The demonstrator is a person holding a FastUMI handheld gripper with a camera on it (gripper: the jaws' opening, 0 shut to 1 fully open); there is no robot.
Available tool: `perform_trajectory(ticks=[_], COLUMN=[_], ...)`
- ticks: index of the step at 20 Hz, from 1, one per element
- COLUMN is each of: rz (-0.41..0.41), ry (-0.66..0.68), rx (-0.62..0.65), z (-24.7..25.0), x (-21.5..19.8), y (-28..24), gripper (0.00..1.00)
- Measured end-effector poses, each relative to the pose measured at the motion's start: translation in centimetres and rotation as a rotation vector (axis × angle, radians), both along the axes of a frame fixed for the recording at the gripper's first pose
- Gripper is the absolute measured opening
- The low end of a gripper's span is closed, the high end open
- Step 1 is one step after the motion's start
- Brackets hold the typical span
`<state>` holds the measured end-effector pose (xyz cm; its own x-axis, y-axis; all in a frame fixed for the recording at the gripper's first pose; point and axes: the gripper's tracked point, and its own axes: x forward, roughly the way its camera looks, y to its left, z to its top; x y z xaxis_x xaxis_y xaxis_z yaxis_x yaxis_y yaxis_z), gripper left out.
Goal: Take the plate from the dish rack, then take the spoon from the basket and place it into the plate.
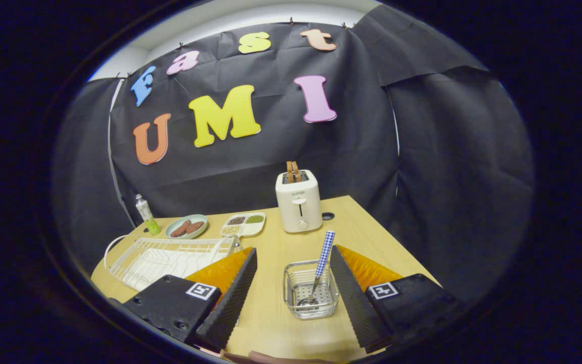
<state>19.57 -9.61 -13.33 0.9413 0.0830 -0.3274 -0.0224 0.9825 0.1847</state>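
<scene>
Between the wide-open jaws, a spoon (321, 265) — blue-checked handle — leans upright in the wire basket (311, 289)

Toaster (298, 202), bottle (146, 215), sausage dish (186, 227), divided tray (243, 224) on table (271, 308).

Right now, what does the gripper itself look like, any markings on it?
The gripper has two long wedge-shaped fingers with ribbed, zigzag-textured inner faces. Each finger sits on a blocky black mount carrying a small square black-and-white tag, and there are screw holes on the left mount. The fingers stand wide apart, either side of the wire basket.
</scene>
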Motion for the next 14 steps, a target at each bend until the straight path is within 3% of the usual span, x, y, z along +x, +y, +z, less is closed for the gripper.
perform_trajectory(ticks=[10,13,14], rz=[0.061,0.06,0.045], ry=[0.008,-0.015,-0.023], rx=[-0.018,-0.003,-0.005], z=[-3.8,-3.7,-3.6], x=[7.9,8.7,8.9], y=[-1.7,-1.3,-1.3], gripper=[0.9,0.82,0.74])
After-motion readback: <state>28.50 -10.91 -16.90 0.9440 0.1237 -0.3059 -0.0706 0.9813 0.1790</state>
